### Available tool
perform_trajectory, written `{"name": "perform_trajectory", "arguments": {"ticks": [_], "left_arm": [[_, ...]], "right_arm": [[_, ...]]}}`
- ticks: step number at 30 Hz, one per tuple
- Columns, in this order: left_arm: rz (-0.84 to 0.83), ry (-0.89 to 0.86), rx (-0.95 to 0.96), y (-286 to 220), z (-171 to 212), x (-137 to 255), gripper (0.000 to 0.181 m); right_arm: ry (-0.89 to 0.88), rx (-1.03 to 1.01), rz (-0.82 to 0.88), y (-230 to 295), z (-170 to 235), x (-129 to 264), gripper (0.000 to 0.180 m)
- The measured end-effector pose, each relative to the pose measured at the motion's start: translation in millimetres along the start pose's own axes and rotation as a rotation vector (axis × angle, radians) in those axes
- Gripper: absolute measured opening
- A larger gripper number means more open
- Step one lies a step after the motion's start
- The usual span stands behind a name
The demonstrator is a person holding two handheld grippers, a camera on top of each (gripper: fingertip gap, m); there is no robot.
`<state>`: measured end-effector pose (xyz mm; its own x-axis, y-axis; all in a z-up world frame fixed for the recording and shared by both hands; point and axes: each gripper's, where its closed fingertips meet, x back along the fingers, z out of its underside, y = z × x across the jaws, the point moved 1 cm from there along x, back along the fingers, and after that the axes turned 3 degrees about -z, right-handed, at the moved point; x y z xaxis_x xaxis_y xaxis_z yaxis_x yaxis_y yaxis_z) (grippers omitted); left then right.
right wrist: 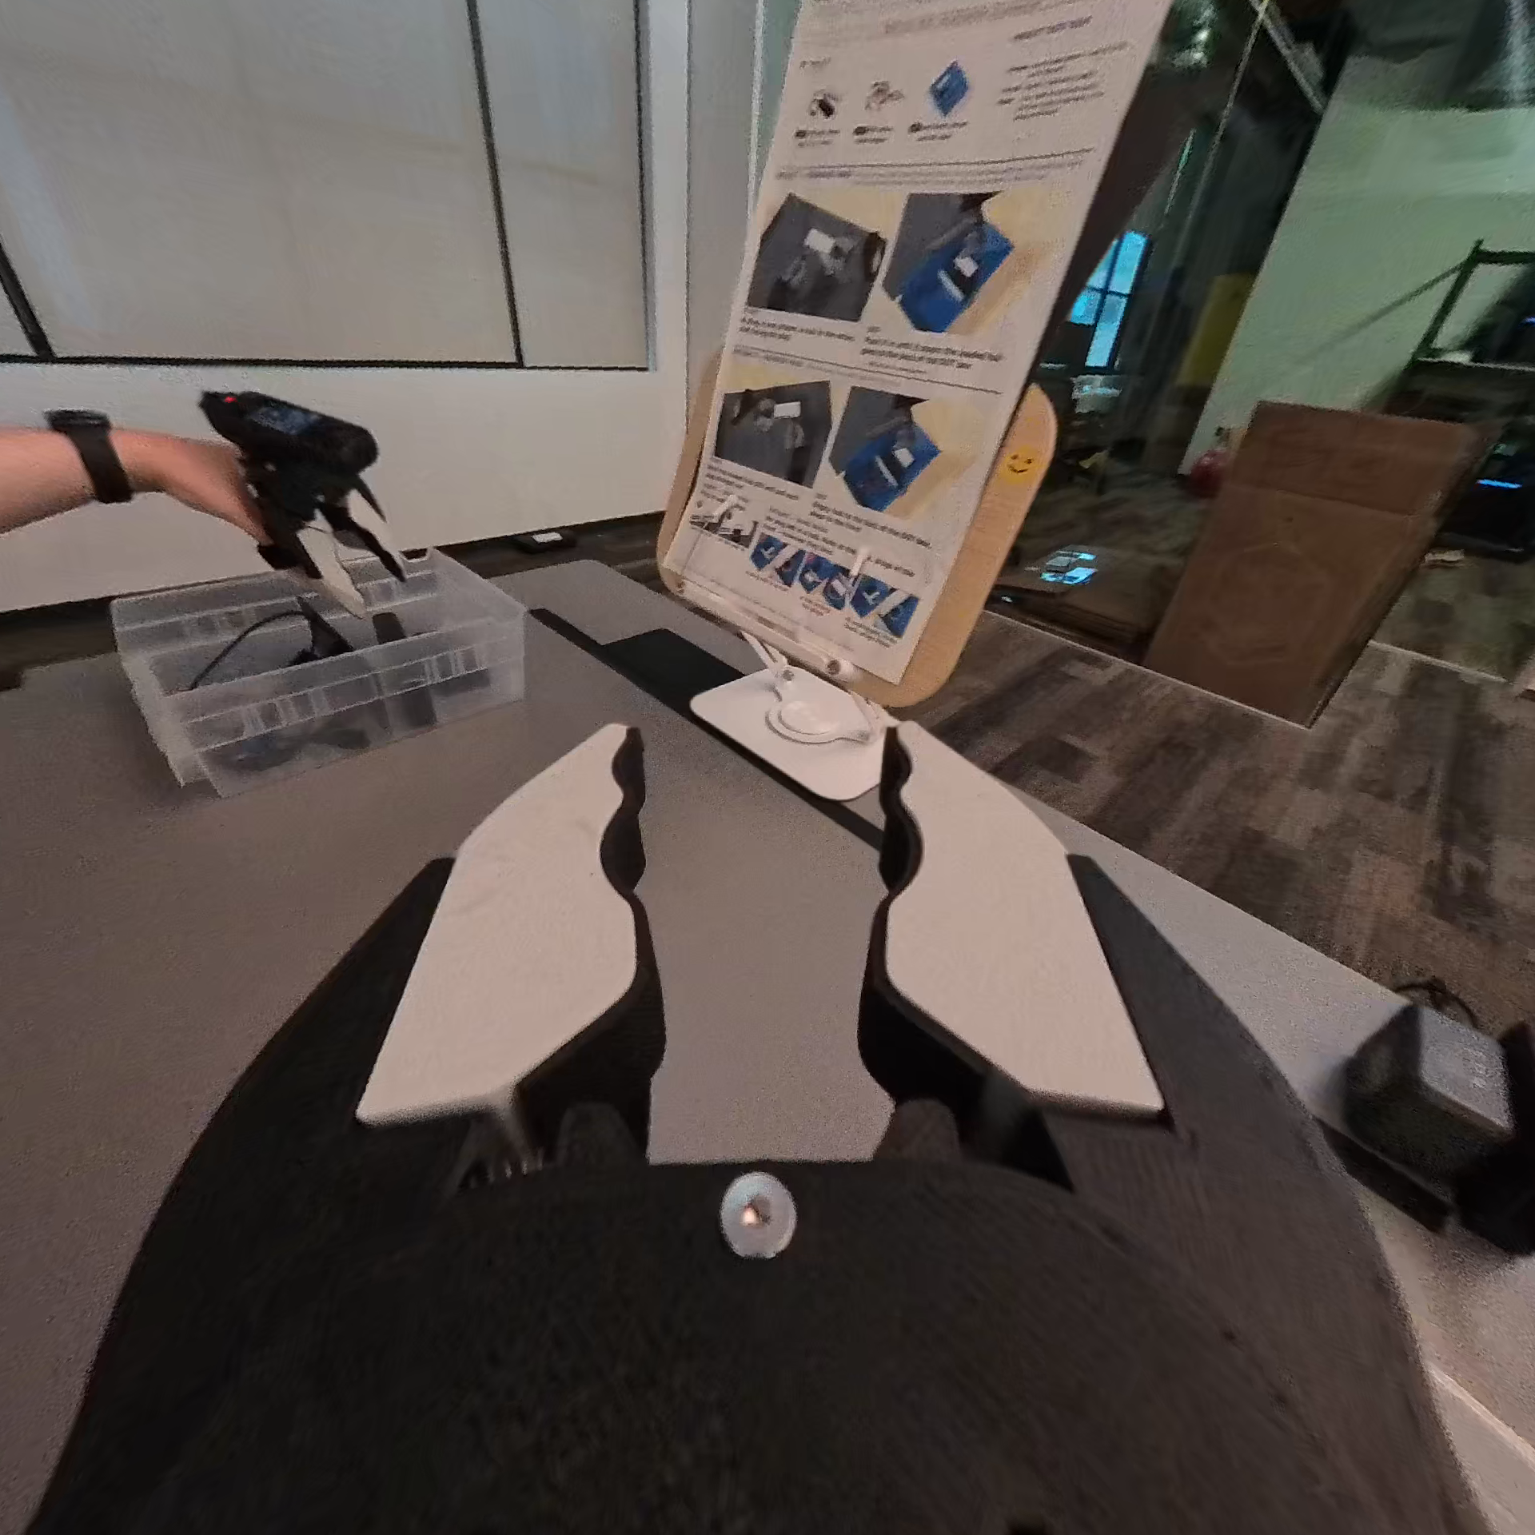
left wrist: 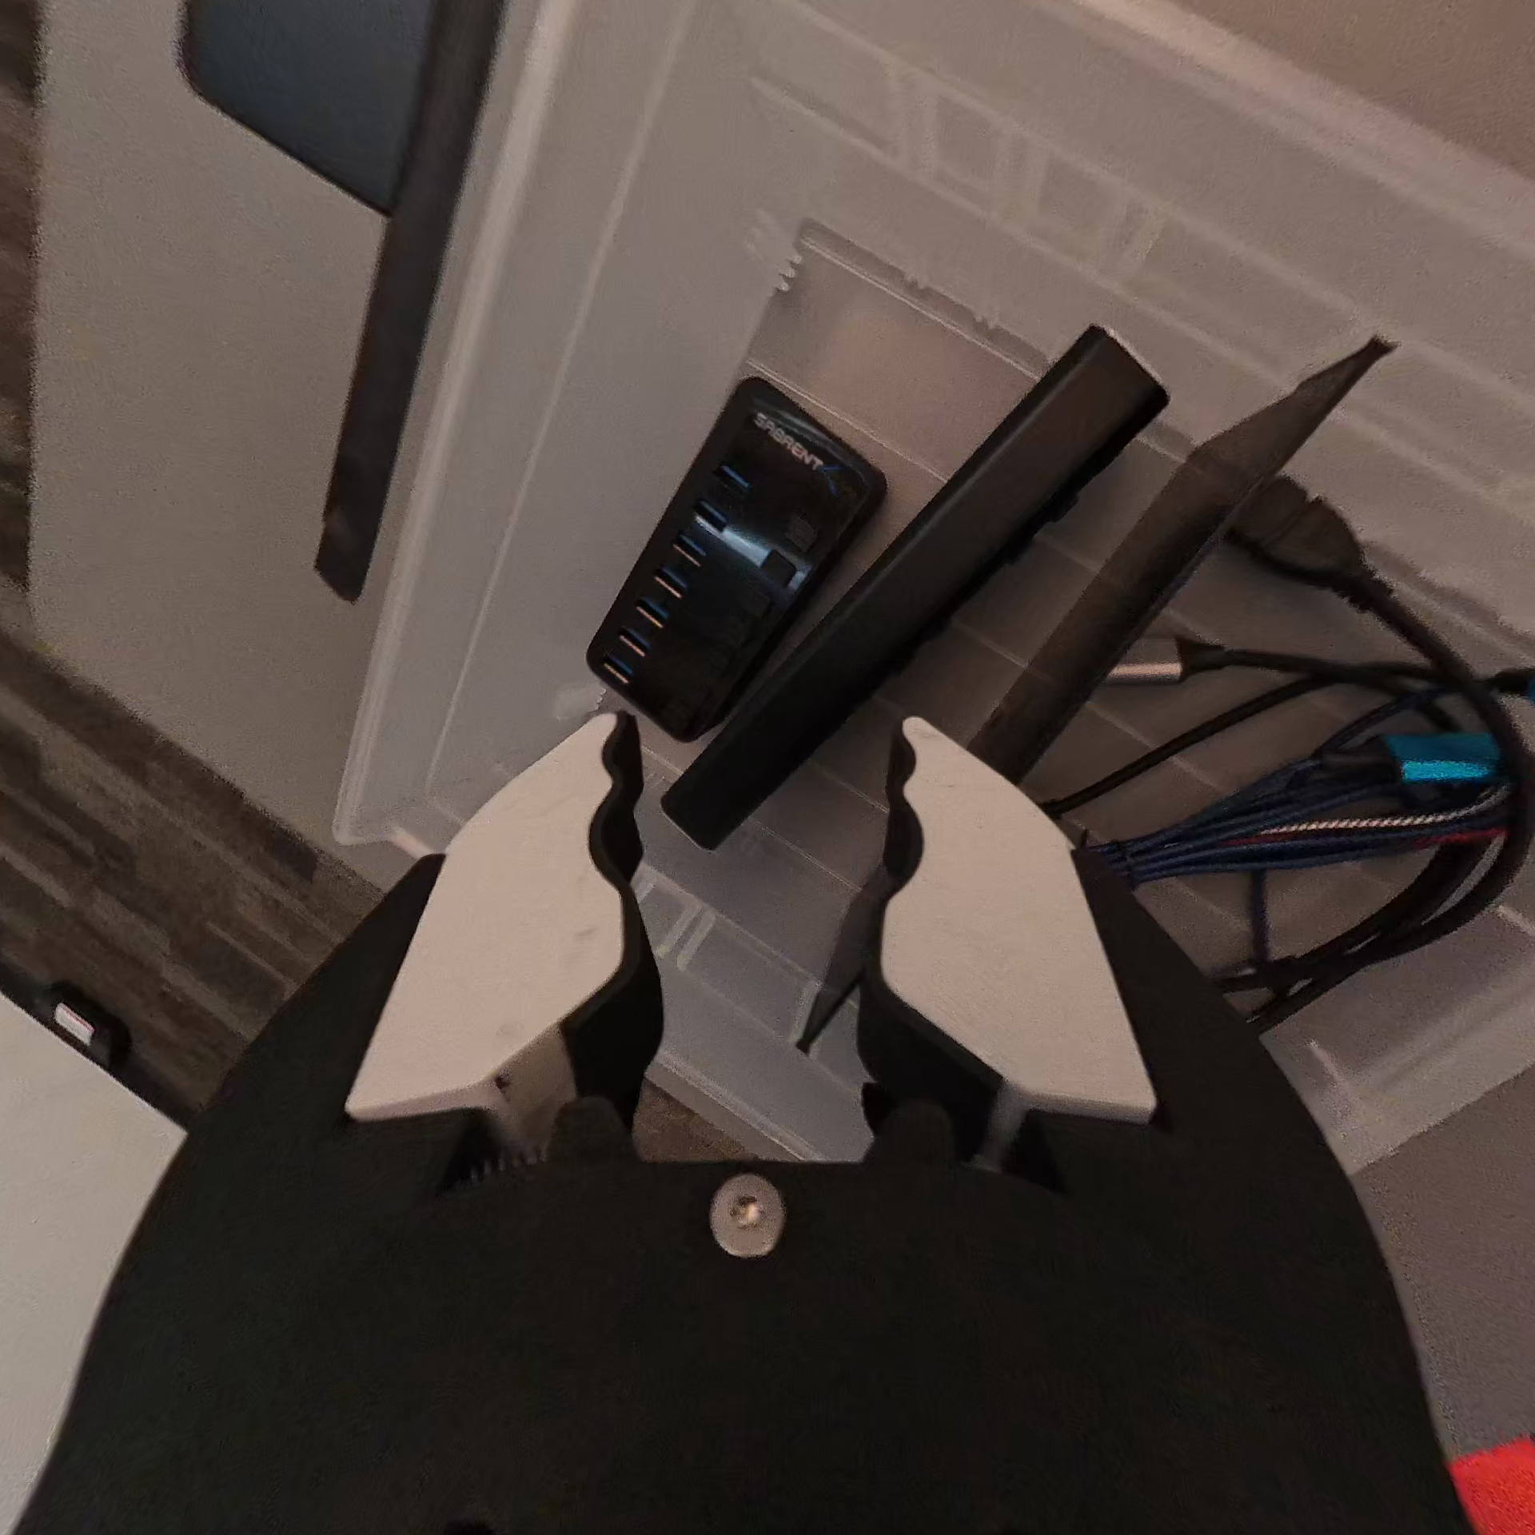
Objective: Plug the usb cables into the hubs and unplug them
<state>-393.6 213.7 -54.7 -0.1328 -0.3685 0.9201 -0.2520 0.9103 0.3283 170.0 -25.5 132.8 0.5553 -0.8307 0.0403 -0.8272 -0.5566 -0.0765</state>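
Grey matte tabletop [right wrist: 249,897], smooth; white panelled wall behind, wood-grain plank floor off its right edge.

Far left on the table: clear, ribbed plastic bin [right wrist: 465,664], rectangular, with thin moulded walls. Inside it, seen from my left wrist view:
- glossy black rectangular USB hub [left wrist: 735,561], lying flat, a row of blue-lit slots down its left side;
- long slim black bar-shaped hub [left wrist: 914,581], matte, square-edged, standing tilted just right of the first;
- thin dark flat strip [left wrist: 1163,565], also tilted, right of the bar; I cannot tell what it is;
- tangle of USB cables [left wrist: 1346,822] on the bin's right side: black rubbery leads, blue braided ones, one with a shiny teal metal plug shell.

My left gripper [left wrist: 760,747] hangs above the bin, white flat fingers with wavy black inner pads spread apart, nothing between them. Tips are near the lower ends of both hubs; contact not evident. None of the cables sit in a hub as far as I can see.

My right gripper [right wrist: 762,752] is over bare tabletop, well apart from the bin, fingers likewise spread and empty.

Beyond it: printed instruction sheet [right wrist: 897,332] on a tan rounded board, held by a white hinged stand [right wrist: 797,731] with a flat base. Near right: dark grey boxy block [right wrist: 1429,1088], blurred.
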Motion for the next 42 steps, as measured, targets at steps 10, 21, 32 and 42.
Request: {"name": "perform_trajectory", "arguments": {"ticks": [10, 21, 32, 42], "left_arm": [[0.167, 0.088, -0.276, -17.0, 10.2, -47.1, 0.046], [0.173, 0.174, -0.412, -24.4, 22.6, -56.3, 0.032], [0.321, 0.272, -0.334, -38.9, 34.3, -65.9, 0.035], [0.149, 0.194, -0.305, -16.9, 9.9, -23.4, 0.029]], "right_arm": [[0.003, 0.055, -0.4, 118.8, -3.0, -111.4, 0.045], [0.131, 0.036, -0.416, 126.6, 41.3, -162.9, 0.041], [0.189, 0.044, -0.376, 113.9, 57.9, -163.9, 0.041], [0.207, 0.115, -0.368, 118.2, 53.6, -150.0, 0.041]]}}
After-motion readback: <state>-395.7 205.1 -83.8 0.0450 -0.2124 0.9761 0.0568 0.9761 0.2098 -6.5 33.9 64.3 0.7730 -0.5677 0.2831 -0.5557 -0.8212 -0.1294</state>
